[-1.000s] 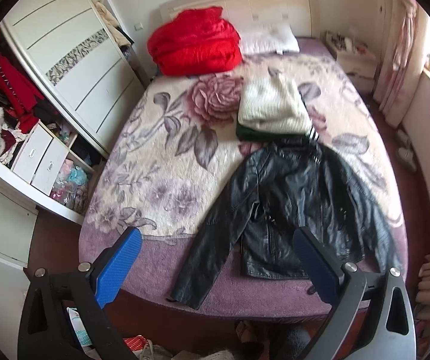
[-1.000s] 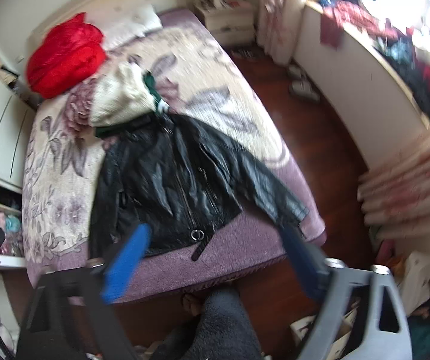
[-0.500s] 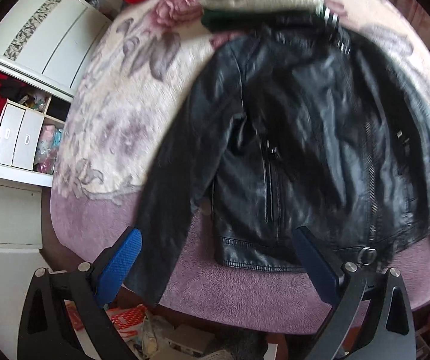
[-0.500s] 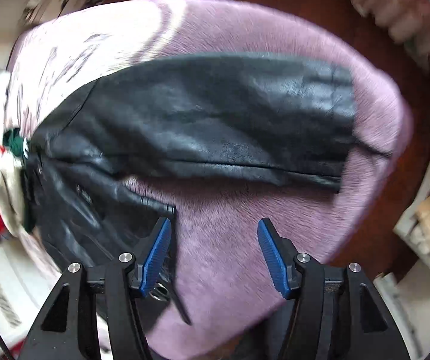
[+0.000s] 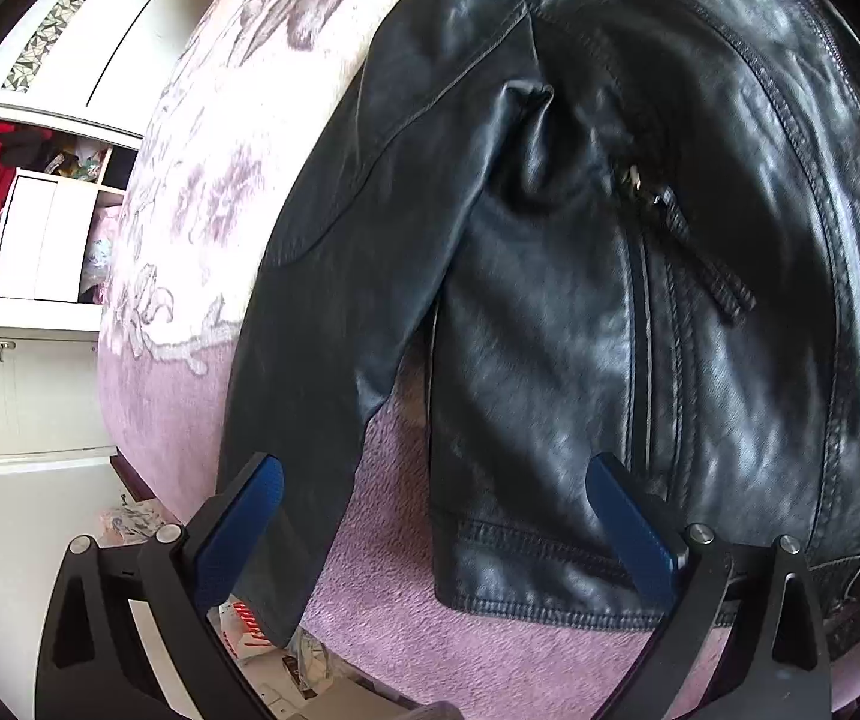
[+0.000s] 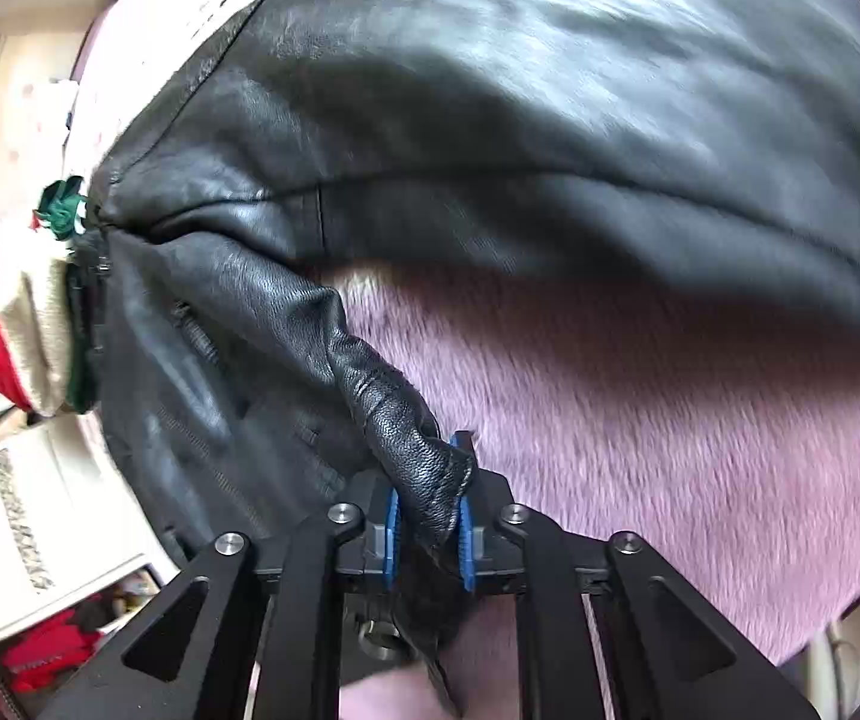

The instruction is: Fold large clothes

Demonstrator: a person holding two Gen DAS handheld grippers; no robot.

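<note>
In the left wrist view our left tool [image 5: 430, 516] hangs wide open and empty over the black leather jacket [image 5: 580, 240], spread flat on the pink plush bed cover [image 5: 394, 540], its blue pads straddling the sleeve [image 5: 322, 300] at lower left, probably the next grip. Only the right wrist view shows our right tool [image 6: 428, 531] clamped on a bunched jacket hem [image 6: 424, 468] at lower centre, apparently for folding.
</note>
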